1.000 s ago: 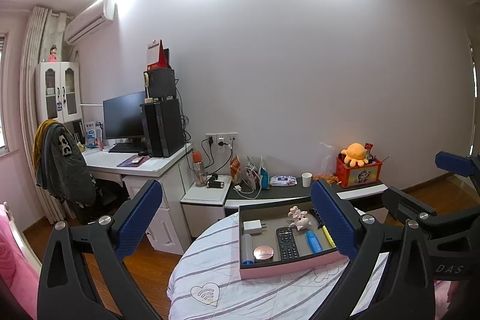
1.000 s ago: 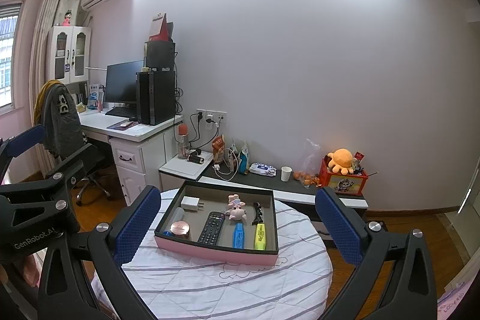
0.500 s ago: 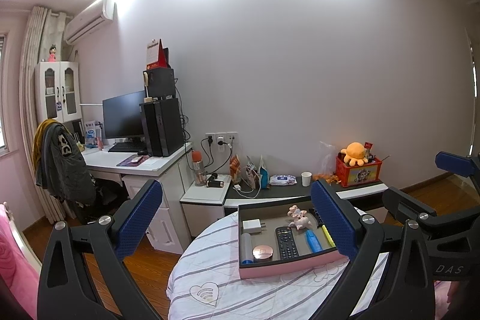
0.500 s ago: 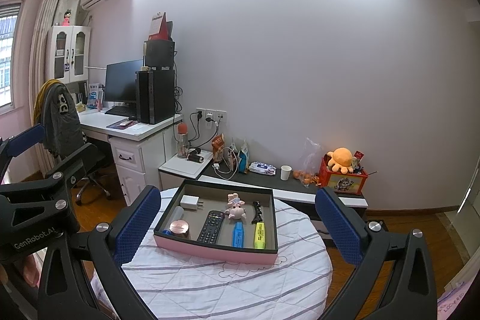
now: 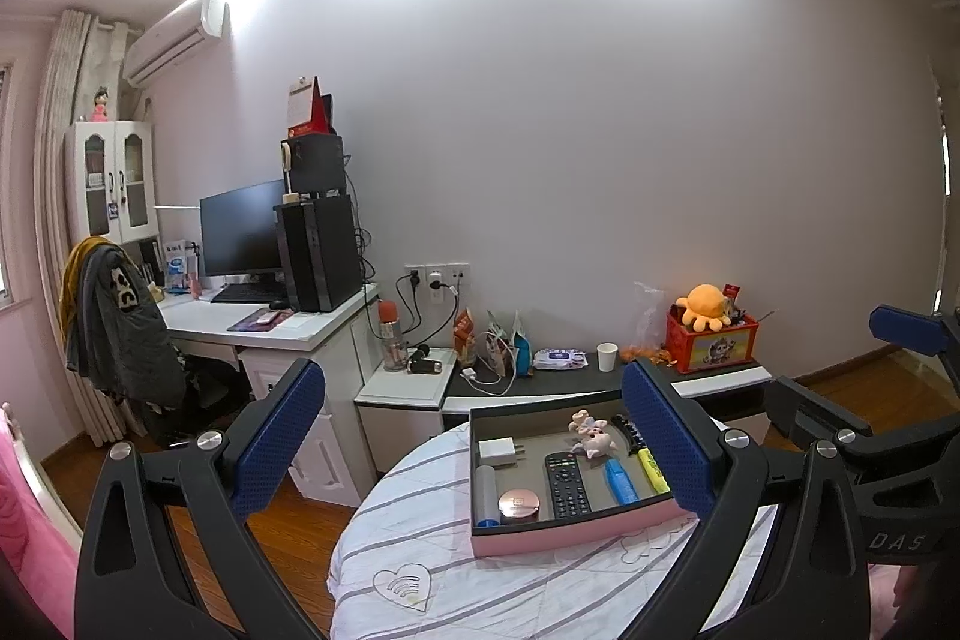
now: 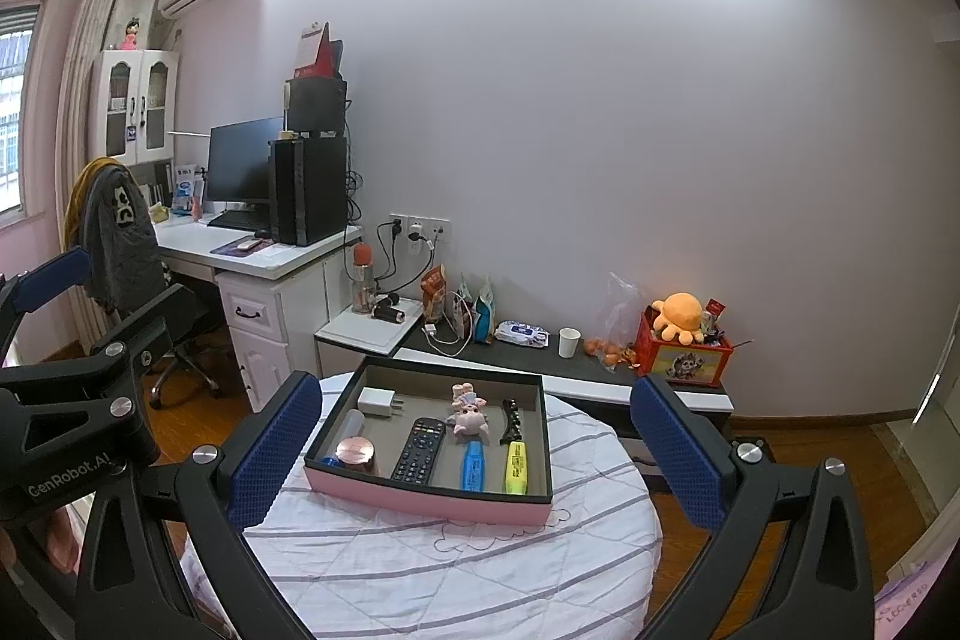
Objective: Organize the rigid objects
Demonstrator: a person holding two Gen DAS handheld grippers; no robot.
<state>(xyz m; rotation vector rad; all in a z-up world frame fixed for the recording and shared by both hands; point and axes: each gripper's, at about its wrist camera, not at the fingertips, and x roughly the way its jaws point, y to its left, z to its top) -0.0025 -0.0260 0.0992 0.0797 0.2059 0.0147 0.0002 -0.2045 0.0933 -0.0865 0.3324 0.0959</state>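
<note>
Both grippers, left [image 5: 474, 436] and right [image 6: 480, 448], spread wide and empty; tray [image 6: 420, 499] ahead at 12 o'clock, apart.

Shallow pink-walled tray [image 6: 420, 497], grey inside, sits on round striped-cloth desk [image 6: 456, 574]. Contents, left to right: white plug adapter [image 6: 377, 403] far left; blue-capped tube [image 6: 345, 430] and rose-gold round tin [image 6: 355, 451] near left; black remote [image 6: 419, 451]; pink pig toy [image 6: 468, 409]; blue highlighter [image 6: 473, 466]; black clip [image 6: 510, 418]; yellow highlighter [image 6: 515, 467].
</note>
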